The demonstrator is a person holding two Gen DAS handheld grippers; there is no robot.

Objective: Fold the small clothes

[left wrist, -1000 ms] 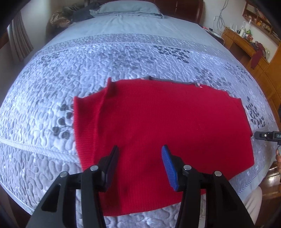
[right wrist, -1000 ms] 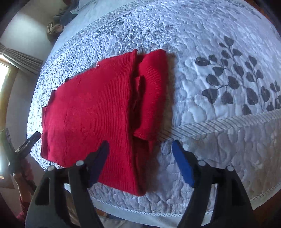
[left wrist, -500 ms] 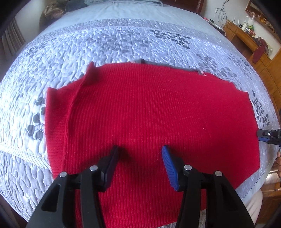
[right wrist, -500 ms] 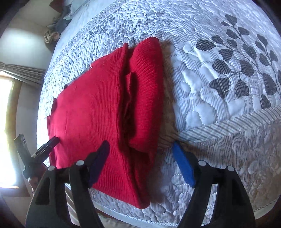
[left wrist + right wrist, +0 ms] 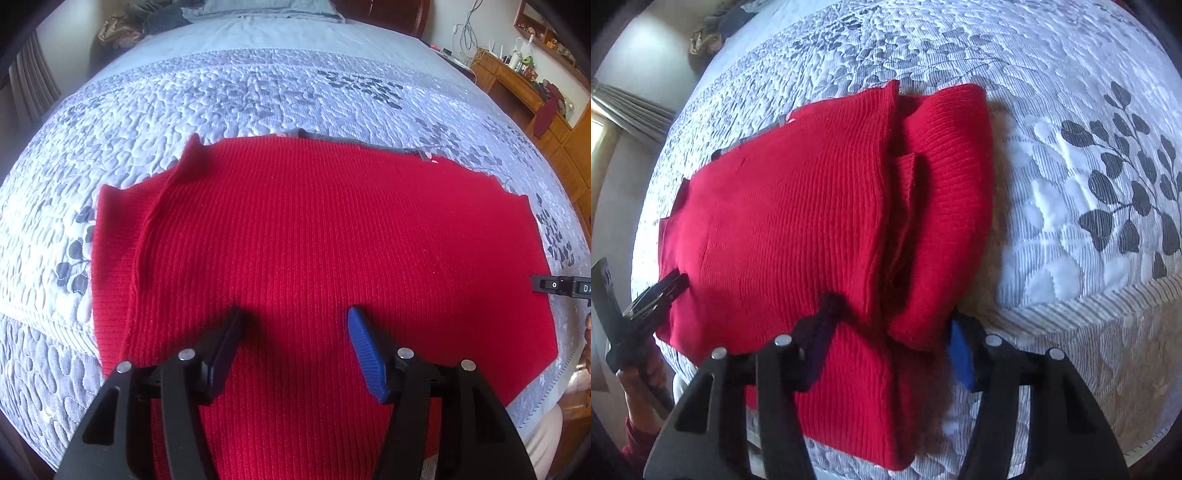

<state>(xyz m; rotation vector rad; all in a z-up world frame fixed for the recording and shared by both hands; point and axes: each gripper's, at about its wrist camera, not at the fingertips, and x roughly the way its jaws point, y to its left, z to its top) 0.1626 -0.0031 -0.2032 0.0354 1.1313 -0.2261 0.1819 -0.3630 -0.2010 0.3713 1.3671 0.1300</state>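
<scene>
A red ribbed knit sweater lies flat on the quilted bed, its sleeves folded in. My left gripper is open and low over the sweater's near hem, with nothing between its fingers. In the right wrist view the sweater has a folded sleeve along its right side. My right gripper is open and straddles the sleeve's near end, one finger on each side of it. The left gripper shows at the sweater's left edge in the right wrist view.
The bed's grey-white quilt with leaf patterns surrounds the sweater. The bed's near edge is just behind the grippers. A wooden desk with clutter stands to the far right. Pillows and clothes lie at the bed head.
Both grippers have moved forward and down toward the sweater. The right gripper now straddles the folded sleeve's near end, where before it hovered short of it.
</scene>
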